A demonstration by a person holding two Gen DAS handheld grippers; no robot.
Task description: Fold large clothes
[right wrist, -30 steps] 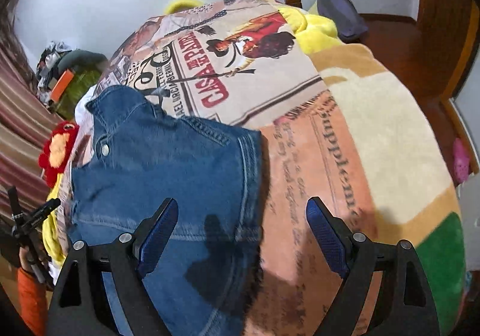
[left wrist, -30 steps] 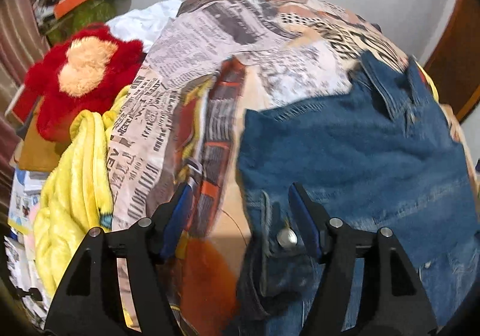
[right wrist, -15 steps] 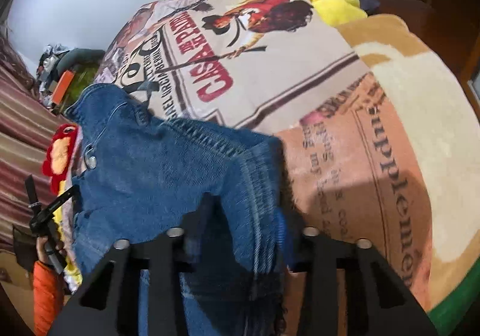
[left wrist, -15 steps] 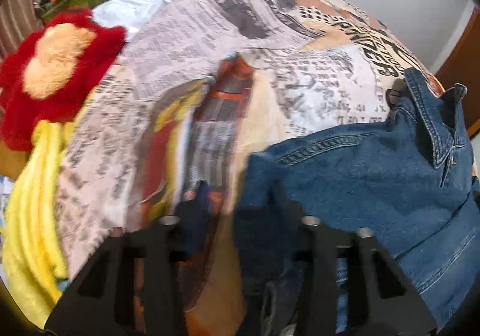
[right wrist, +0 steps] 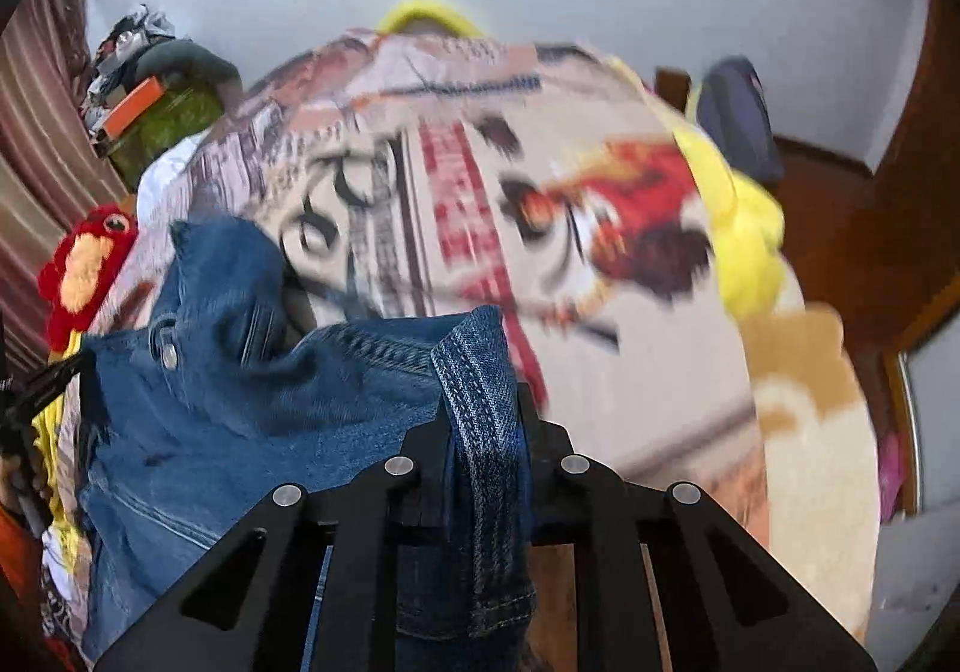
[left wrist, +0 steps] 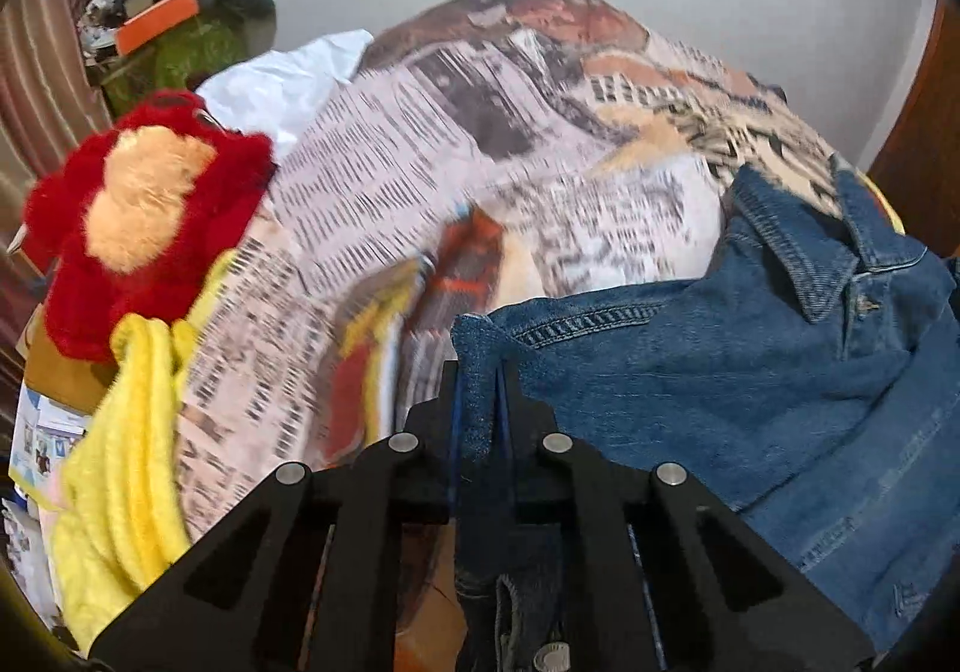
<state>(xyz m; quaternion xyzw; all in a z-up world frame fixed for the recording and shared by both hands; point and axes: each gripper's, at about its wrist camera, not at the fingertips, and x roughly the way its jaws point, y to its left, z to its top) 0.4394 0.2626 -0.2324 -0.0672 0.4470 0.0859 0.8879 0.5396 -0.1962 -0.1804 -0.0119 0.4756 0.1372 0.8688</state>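
Both grippers, gaping over the denim jacket (left wrist: pixel 750 372) a second ago, have since clenched on it: our left gripper (left wrist: pixel 478 402) pinches one doubled edge and our right gripper (right wrist: pixel 485 402) a stitched hem, jaws tight on cloth, lifting it off the bed (right wrist: pixel 630 384) near its left side beside the red plush toy (left wrist: pixel 138 216). We judge the fold barely begun, with corners gathered but nothing laid over yet. Blur smears the printed blanket (left wrist: pixel 390 180), and the jacket's lower part is hidden behind our grippers.
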